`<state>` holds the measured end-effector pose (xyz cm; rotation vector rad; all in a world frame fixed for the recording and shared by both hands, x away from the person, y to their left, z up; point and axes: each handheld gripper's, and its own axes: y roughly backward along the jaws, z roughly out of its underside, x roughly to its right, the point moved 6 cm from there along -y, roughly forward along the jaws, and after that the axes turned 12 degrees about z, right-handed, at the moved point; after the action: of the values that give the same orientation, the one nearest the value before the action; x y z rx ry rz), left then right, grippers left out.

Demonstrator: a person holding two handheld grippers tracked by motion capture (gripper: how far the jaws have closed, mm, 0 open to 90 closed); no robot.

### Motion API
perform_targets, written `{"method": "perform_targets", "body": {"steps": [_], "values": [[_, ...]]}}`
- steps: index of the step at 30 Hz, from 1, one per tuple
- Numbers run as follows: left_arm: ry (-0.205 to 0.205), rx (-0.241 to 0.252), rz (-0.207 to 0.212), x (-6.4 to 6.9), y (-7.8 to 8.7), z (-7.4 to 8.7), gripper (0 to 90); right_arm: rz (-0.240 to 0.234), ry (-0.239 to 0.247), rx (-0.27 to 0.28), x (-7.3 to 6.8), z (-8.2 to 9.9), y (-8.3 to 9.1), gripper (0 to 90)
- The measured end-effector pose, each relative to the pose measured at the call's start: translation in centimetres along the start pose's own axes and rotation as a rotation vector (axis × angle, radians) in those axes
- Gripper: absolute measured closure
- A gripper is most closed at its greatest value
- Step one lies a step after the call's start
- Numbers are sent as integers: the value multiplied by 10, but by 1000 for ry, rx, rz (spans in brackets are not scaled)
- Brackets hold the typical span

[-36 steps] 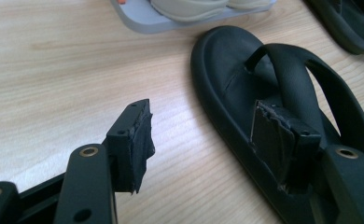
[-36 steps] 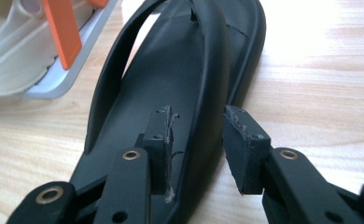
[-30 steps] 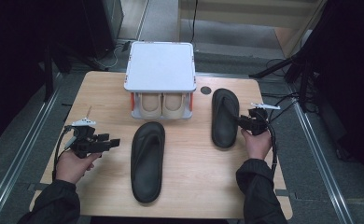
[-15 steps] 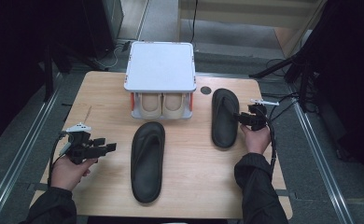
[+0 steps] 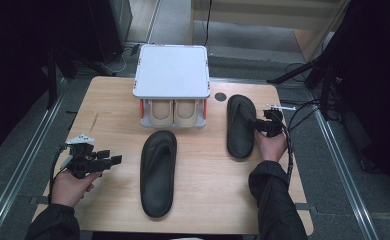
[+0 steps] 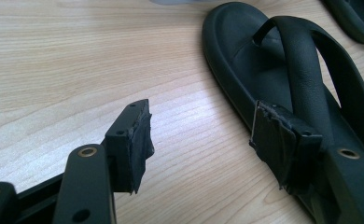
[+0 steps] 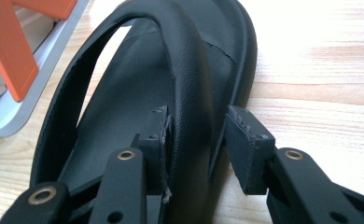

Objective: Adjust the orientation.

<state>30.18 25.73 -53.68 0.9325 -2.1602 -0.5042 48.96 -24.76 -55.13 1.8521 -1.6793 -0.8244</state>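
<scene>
High view: a wooden table [image 5: 108,110] carries a small shoe rack [image 5: 172,70] with a white top at its far edge, and a beige pair of shoes [image 5: 174,112] sits in its lower shelf. Two black sandals lie flat on the table. The near sandal [image 5: 158,172] rests in front of the rack, just left of centre; the far sandal [image 5: 240,125] lies to the right of the rack. The right gripper [image 5: 261,125] is at the far sandal's outer edge, while the left gripper [image 5: 114,161] hovers well apart from the near sandal, over bare wood.

Left gripper view: the jaws stand wide apart with nothing between them. The near sandal [image 6: 306,93] lies ahead and to the right, its strap arching over the footbed.

Right gripper view: the jaws straddle the strap [image 7: 189,93] of the far sandal [image 7: 124,102]. They have just been closing; one pad looks against the strap, the other is still short of it, so the grip is not yet made. The rack's orange leg [image 7: 12,42] shows at upper left.

Judging by this, the work seems to be stowing the sandals on the rack, and it is at its start: both are still on the table, neither lifted.
</scene>
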Motion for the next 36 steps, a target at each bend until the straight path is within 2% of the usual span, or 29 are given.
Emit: {"method": "perform_targets", "body": {"steps": [9, 11, 17, 25, 36], "values": [[-7, 7, -3, 0, 2, 0, 379, 9, -2, 1, 0, -1, 0, 646], [-3, 9, -1, 0, 2, 0, 379, 0, -4, 5, 0, -1, 1, 706], [-5, 6, -2, -1, 2, 0, 380, -15, -28, 3, 0, -2, 0, 720], [-7, 6, -6, -1, 2, 0, 380, 17, -36, 12, 2, -3, 0, 739], [-2, 10, -12, -2, 2, 0, 379, 8, -56, 28, 2, -7, 7, 746]]}}
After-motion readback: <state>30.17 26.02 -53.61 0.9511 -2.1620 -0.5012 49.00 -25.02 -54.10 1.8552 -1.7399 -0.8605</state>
